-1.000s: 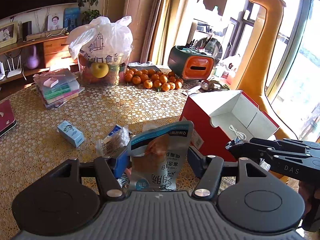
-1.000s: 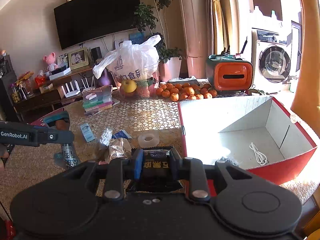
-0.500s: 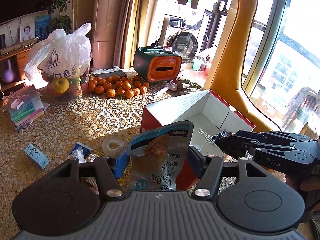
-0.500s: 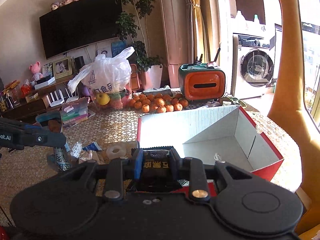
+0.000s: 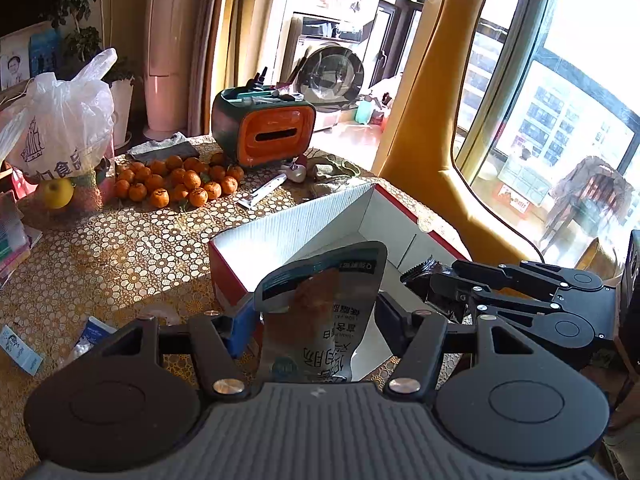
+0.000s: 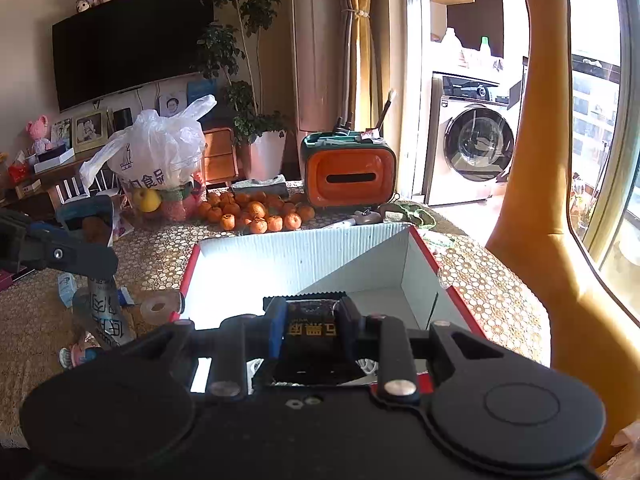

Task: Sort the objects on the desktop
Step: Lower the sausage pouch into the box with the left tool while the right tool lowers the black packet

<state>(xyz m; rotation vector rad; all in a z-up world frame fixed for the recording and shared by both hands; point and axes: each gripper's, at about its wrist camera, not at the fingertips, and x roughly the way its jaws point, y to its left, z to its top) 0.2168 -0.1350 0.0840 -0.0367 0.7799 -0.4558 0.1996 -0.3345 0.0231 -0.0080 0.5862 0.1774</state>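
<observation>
- Left gripper (image 5: 316,316) clamps a silver snack pouch (image 5: 320,312) at the red box's (image 5: 224,272) near wall.
- Right gripper (image 6: 310,326) pinches a black packet (image 6: 310,334) above the box interior.
- Risk: the grippers sit close together and could collide on release; the tall pouch might catch the rim and fall outside.

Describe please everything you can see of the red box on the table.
The red box is an open cardboard carton, red outside and white inside, with ribbed inner walls. It rests on the patterned tablecloth, in front of the oranges. Sun lights part of its inside. A white cable shows inside, mostly hidden. The right gripper holds a black packet over its near edge; the left gripper holds a silver pouch beside its corner. Neither visibly touches it.
</observation>
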